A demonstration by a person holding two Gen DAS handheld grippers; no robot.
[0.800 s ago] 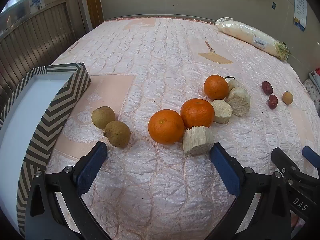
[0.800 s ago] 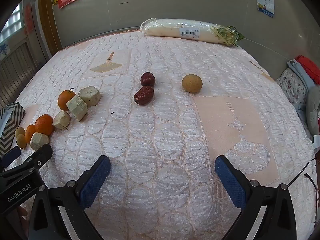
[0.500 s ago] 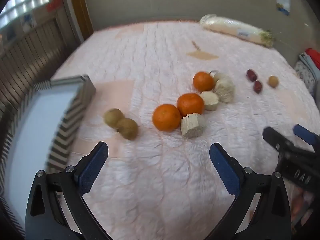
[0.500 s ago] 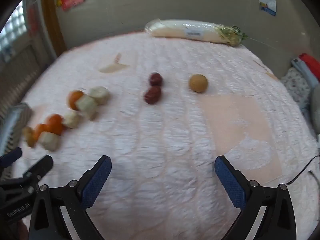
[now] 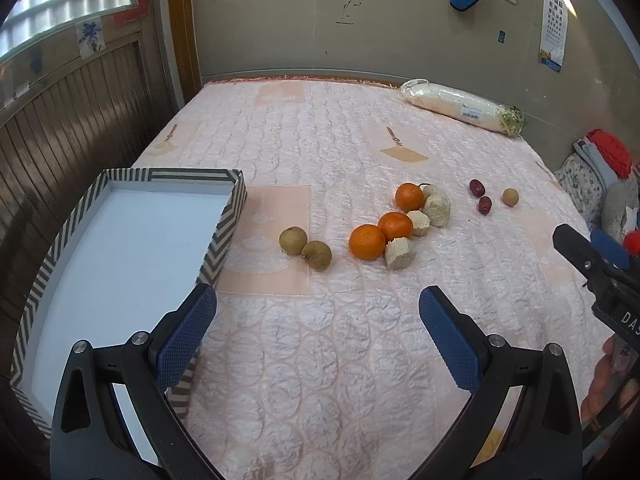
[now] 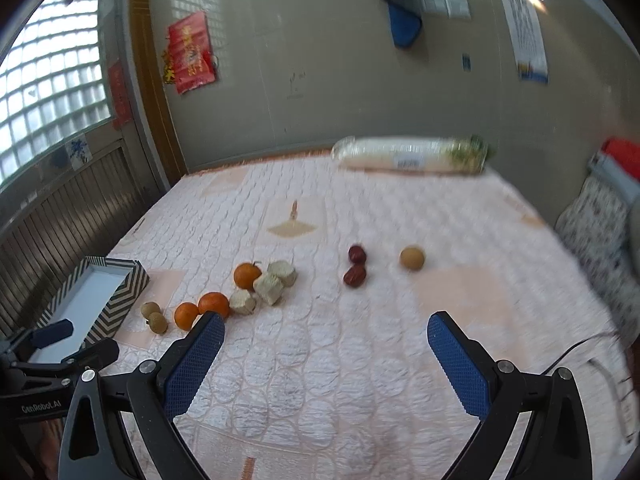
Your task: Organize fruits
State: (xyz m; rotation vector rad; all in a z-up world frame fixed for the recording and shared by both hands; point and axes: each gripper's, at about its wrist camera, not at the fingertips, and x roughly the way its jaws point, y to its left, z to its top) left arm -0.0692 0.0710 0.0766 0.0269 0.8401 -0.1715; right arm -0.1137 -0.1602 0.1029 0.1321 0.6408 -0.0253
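On the pink quilted bed (image 5: 320, 360) lie three oranges (image 5: 366, 242), several pale cut chunks (image 5: 398, 253), two brown round fruits (image 5: 306, 246), two dark red dates (image 5: 480, 197) and one tan round fruit (image 5: 510, 196). A striped box (image 5: 224, 220) with a white inside stands at the left. My left gripper (image 5: 318, 332) hovers open and empty in front of the fruit. My right gripper (image 6: 326, 360) is also open and empty, well short of the dates (image 6: 355, 267) and the tan fruit (image 6: 412, 257). The oranges (image 6: 214, 304) sit to its left.
A long wrapped white radish (image 5: 460, 108) lies at the bed's far edge by the wall. Folded clothes (image 5: 600, 168) are piled at the right. A wooden panelled wall (image 5: 80, 112) runs along the left, behind the box. A dark cable (image 6: 580, 350) crosses the bed's right edge.
Both grippers have pulled back and tilted up, so the fruit looks farther away and more wall shows. The whole striped box is now in the left view. Nothing on the bed moved.
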